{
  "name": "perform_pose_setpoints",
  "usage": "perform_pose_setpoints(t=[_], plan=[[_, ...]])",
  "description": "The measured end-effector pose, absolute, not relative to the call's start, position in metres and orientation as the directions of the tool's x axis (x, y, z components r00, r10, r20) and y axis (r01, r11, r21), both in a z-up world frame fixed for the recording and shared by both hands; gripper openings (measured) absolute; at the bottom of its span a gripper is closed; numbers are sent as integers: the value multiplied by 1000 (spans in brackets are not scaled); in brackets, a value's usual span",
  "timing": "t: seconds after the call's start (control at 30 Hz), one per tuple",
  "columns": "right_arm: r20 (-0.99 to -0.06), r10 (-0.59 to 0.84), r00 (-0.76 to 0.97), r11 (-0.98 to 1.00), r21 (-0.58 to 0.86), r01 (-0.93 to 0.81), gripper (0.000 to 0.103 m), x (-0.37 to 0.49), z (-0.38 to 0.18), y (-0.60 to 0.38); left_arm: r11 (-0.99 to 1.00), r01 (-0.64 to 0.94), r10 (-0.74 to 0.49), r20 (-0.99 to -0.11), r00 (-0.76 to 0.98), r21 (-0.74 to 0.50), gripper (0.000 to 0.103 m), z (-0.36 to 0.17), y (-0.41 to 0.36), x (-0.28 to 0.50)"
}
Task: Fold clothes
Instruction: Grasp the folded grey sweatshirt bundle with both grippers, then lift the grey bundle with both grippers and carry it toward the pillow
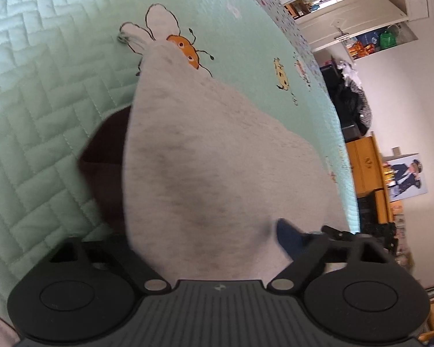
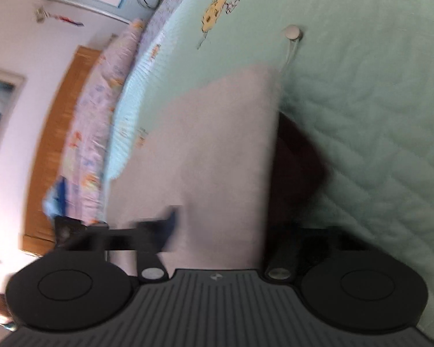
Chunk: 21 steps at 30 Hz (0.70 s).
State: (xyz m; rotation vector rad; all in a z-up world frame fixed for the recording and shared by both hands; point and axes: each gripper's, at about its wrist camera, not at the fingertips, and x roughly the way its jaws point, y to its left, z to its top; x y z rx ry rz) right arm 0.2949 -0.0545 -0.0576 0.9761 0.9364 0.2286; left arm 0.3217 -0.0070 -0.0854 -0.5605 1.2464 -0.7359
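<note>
Closest to you, your left gripper (image 1: 217,248) is closed on the near edge of the grey garment (image 1: 205,150); the cloth fills the whole gap between the two fingers. Your right gripper (image 2: 217,240) holds the same kind of grey cloth (image 2: 217,156) in the same way, though this view is blurred and the grip is less certain there. I judge that you carry one edge of the garment with both hands, so keep the two grippers level and equally apart, so the held edge stays straight and does not sag in the middle. Lower it slowly, so the hanging part lays flat and makes no wrinkle.

The garment hangs above the green quilted bed cover (image 1: 43,92) and throws a dark shadow (image 1: 104,167) on it. Its long axis runs away from you, from the held edge toward the far end, where two drawstrings (image 1: 127,33) and a round toggle (image 2: 292,32) point to the far side of the bed
</note>
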Motion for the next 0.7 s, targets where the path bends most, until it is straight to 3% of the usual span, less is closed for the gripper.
perform_pose_setpoints(t=[0.03,0.13,0.4,0.7], plan=[[-560,545,624,562,796,224,32,290,-59,-54,658,193,-753,-641,150,-727,44,-82,-7,321],[-533,512,674,557,803,212,29,279,-59,-51,662,204,-750,-637,177,-722,35,-77,-8,315],[-541,411,734,674,722,155,27,276,-17,-26,661,253,-750,-610,256,-706,29,-40,-6,296],[-589,341,732,784,608,124,27,272,16,4,763,346,-645,-678,353,-546,28,22,-19,252]])
